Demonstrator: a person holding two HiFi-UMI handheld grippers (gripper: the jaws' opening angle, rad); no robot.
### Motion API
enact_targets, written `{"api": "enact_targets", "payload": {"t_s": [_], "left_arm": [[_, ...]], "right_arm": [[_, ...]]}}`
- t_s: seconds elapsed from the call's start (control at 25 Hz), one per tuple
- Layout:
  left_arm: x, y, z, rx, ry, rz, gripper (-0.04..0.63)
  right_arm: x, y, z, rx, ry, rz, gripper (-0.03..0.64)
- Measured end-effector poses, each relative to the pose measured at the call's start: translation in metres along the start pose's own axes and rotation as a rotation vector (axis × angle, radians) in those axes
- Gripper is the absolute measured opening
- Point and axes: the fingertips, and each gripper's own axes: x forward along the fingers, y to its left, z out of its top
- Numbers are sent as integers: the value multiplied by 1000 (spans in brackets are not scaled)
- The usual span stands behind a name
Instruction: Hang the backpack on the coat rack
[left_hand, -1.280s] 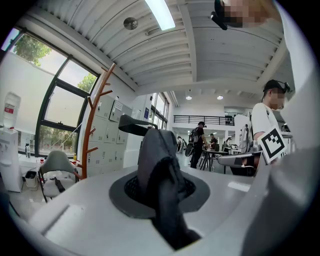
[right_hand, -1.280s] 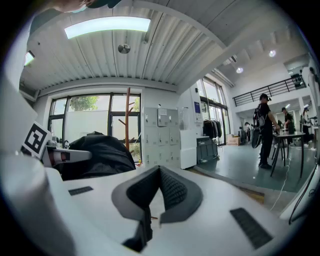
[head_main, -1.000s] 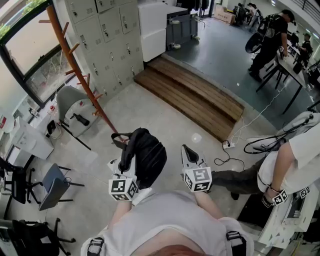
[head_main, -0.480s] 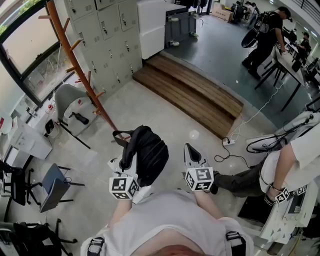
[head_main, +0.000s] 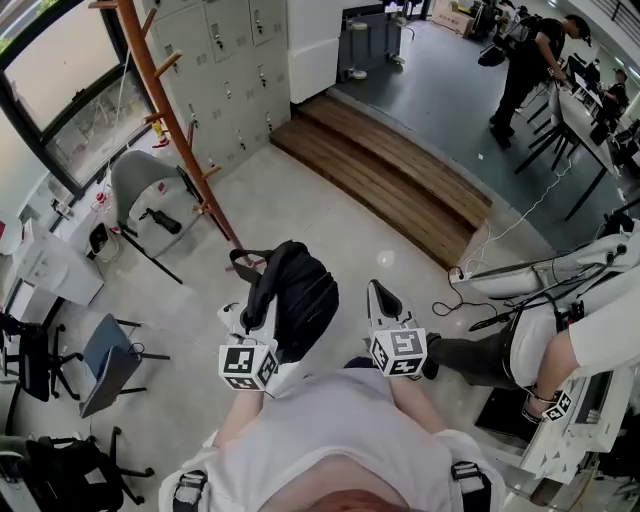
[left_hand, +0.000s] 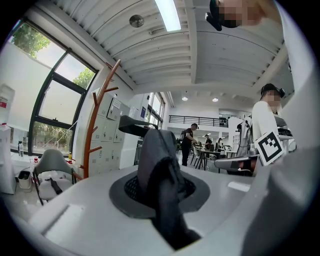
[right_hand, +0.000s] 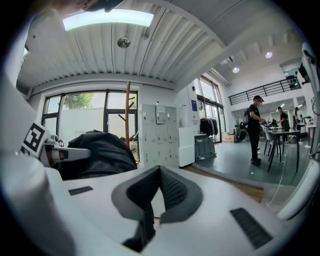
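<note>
Black backpack (head_main: 293, 300) hangs from my left gripper (head_main: 240, 318) in the head view, near the orange coat rack (head_main: 175, 120), its top cut off; labels on the lockers (head_main: 235, 60) are unreadable. Left gripper view: jaws pinch its strap (left_hand: 159, 175). Right gripper view: right gripper (right_hand: 159, 187) pressed together, empty.

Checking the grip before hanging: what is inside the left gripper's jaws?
A dark grey strap of the backpack is pinched in the left gripper. The strap covers the pad faces, so its depth cannot be seen.

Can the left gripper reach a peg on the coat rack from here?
Probably not yet. The left gripper, shut on the backpack strap, is well short of the coat rack; only floor lies between, so stepping closer should do.
</note>
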Motion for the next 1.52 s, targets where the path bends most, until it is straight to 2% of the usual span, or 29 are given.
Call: {"api": "enact_targets", "payload": {"t_s": [0.36,0.72,0.96,1.12,1.28,1.52], "left_arm": [[30,44,-5,-8,29,60,75],[112,97,-1,-9,31,146,75],[138,123,19,-13,-12,209,75],[199,148,30,-23,-23,252,75],[237,169,39,-24,-20,256,75],[262,193,48,-26,-4,208,75]], "right_arm": [[68,10,2,4,9,79,8],[184,-20,12,7,22,176,9],[229,-34,43,-51,-6,242,9],[291,-62,57,-46,-6,270,8],[327,-71,64,-25,-5,280,8],[358,-69,68,5,10,243,8]]}}
